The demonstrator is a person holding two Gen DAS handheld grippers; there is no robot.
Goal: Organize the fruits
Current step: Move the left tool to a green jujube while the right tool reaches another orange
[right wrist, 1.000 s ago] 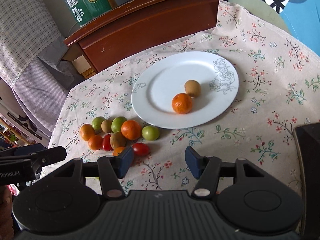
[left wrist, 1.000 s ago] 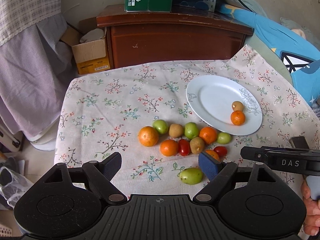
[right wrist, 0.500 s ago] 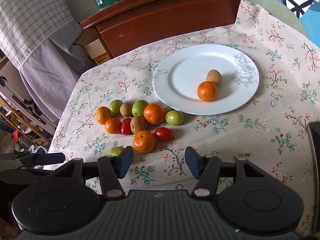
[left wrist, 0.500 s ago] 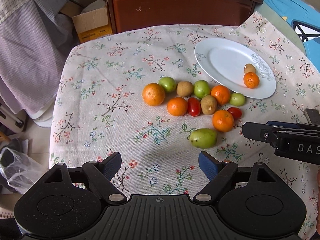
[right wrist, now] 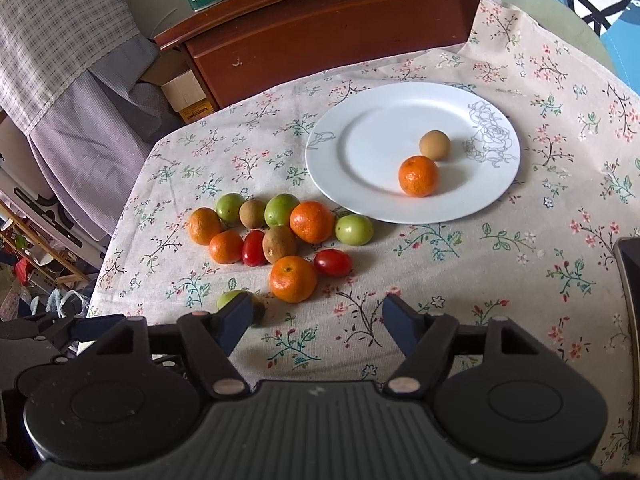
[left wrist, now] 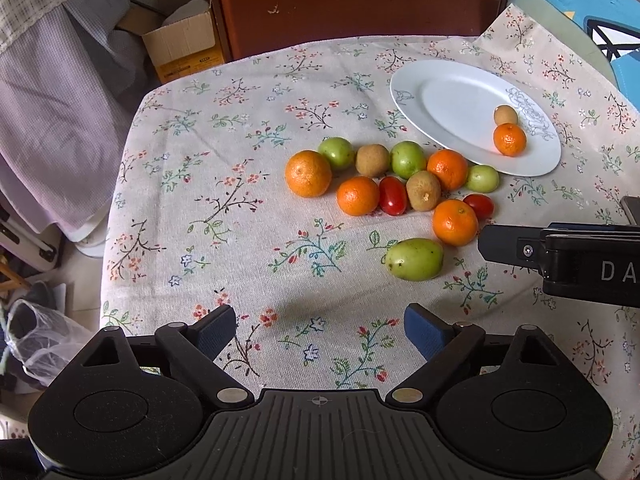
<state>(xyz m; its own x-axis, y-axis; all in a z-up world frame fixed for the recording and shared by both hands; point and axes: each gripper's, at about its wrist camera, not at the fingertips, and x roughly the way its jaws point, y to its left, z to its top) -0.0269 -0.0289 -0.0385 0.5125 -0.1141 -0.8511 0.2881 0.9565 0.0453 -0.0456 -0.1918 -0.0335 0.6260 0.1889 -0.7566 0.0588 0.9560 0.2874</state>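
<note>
Black left tongs (left wrist: 320,330) and right tongs (right wrist: 316,320) both gape wide, empty, above the floral tablecloth (left wrist: 240,240).

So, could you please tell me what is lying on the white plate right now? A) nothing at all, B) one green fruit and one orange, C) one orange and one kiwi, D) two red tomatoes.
C: the white plate holds just one orange and one brown kiwi side by side, while every other fruit lies on the tablecloth.
</note>
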